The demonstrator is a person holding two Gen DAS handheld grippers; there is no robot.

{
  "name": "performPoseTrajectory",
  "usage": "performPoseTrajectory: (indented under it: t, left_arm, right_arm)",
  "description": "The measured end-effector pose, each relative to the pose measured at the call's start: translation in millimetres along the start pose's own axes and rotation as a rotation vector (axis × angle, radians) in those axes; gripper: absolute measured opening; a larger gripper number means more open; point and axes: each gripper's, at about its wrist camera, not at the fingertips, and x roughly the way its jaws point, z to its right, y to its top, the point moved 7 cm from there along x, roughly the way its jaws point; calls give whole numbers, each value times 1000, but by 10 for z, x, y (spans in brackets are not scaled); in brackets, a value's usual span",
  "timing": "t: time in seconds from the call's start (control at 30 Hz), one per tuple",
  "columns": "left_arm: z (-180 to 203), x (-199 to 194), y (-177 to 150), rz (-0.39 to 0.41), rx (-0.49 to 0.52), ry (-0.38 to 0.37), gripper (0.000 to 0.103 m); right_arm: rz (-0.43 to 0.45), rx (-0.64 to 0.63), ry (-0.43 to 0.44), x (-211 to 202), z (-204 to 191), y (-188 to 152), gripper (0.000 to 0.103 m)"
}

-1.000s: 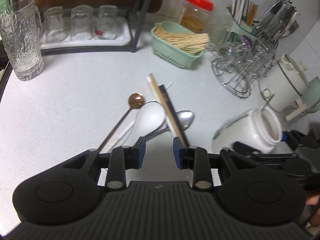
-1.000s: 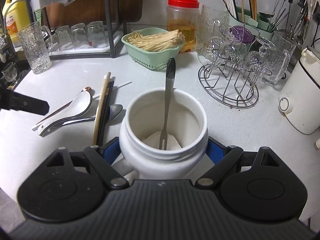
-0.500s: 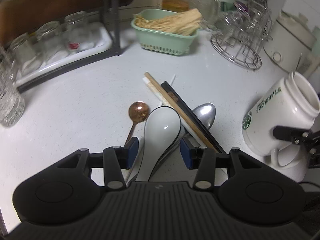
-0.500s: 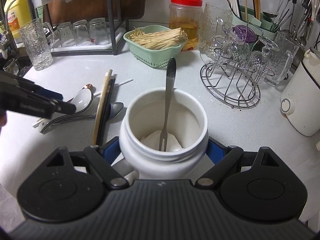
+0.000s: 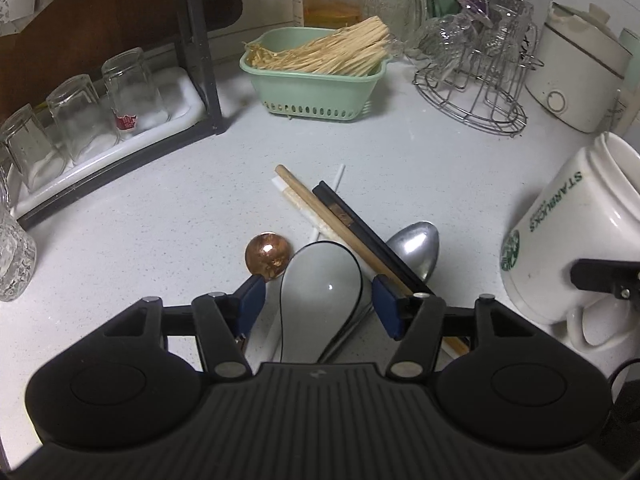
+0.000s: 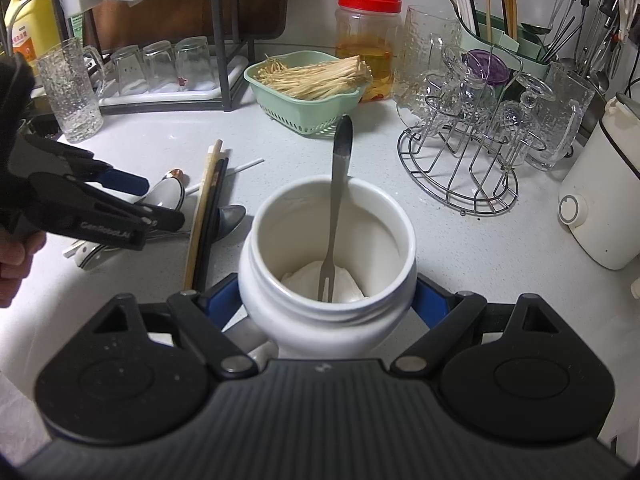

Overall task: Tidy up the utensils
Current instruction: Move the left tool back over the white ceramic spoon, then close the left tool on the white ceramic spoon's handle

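A pile of utensils lies on the white counter: a white ceramic spoon (image 5: 320, 284), a copper spoon (image 5: 267, 255), a steel spoon (image 5: 416, 248), and wooden and black chopsticks (image 5: 340, 224). My left gripper (image 5: 318, 304) is open with its jaws on either side of the white spoon, low over it; it also shows in the right wrist view (image 6: 120, 200). My right gripper (image 6: 328, 300) is shut on a white Starbucks mug (image 6: 328, 264) that holds a steel fork (image 6: 336, 208). The mug shows at the right of the left wrist view (image 5: 572, 232).
A green basket of sticks (image 5: 316, 76) stands behind the pile. A rack with upturned glasses (image 5: 88, 116) is at the left, a wire glass stand (image 6: 464, 160) and a white cooker (image 6: 604, 200) at the right. A tall glass mug (image 6: 72, 92) stands far left.
My left gripper has moved forward and down over the pile and opened wider around the white spoon. My right gripper and the mug have hardly moved.
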Motion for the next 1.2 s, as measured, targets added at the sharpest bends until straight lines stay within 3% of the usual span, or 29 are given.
performPoseTrajectory:
  t: [0.1, 0.37, 0.9, 1.2]
  left_arm:
    - [-9, -10, 19, 9, -27, -14, 50]
    - [-30, -138, 11, 29, -57, -18, 50]
    - [-8, -769, 157, 162, -176, -52, 50]
    - [19, -946, 168, 176, -231, -85, 49]
  right_arm:
    - [1, 1, 0, 0, 5, -2, 91]
    - [5, 5, -5, 0, 11, -7, 91]
    - [12, -3, -8, 31, -52, 23, 91]
    - [28, -31, 11, 79, -196, 86, 91]
